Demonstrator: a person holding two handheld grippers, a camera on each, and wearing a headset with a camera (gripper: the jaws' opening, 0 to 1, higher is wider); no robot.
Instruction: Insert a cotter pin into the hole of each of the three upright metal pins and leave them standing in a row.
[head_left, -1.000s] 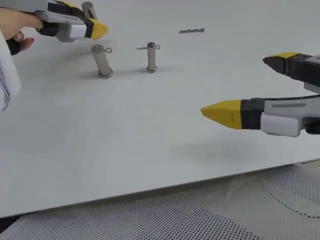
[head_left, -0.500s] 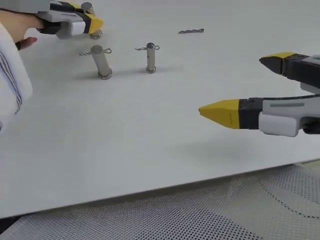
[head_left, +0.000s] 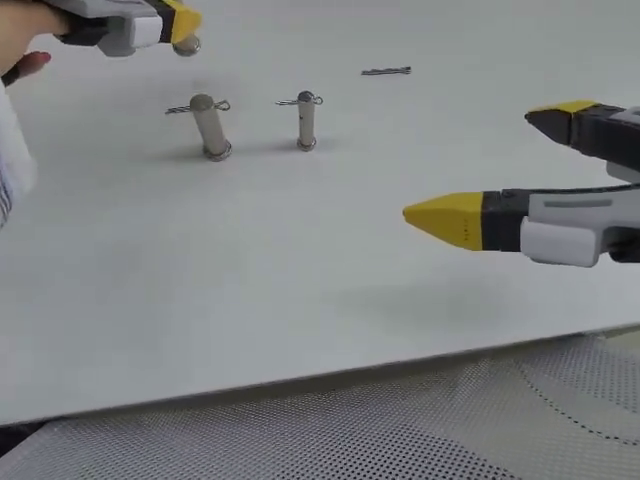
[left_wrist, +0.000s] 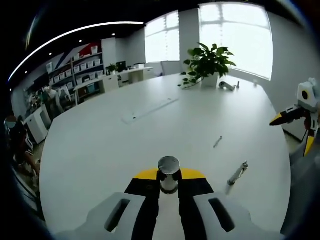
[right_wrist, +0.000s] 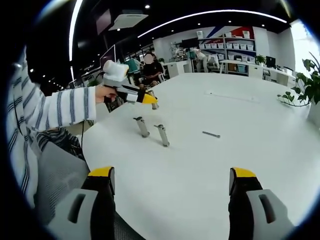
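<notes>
My left gripper is at the far left of the table, shut on a plain metal pin; in the left gripper view that pin stands between the closed jaws. Two upright metal pins stand side by side, each with a cotter pin through its head. A loose cotter pin lies flat farther back. My right gripper hovers open over the near right of the table, apart from everything; its own view shows both pins and the loose cotter pin ahead.
The white tabletop ends in a front edge with perforated grey mesh below it. A person's hand and striped sleeve hold the left gripper. A potted plant stands at the table's far end.
My left gripper has drawn back toward the far left with the third pin between its jaws. The right gripper and the two standing pins have stayed put.
</notes>
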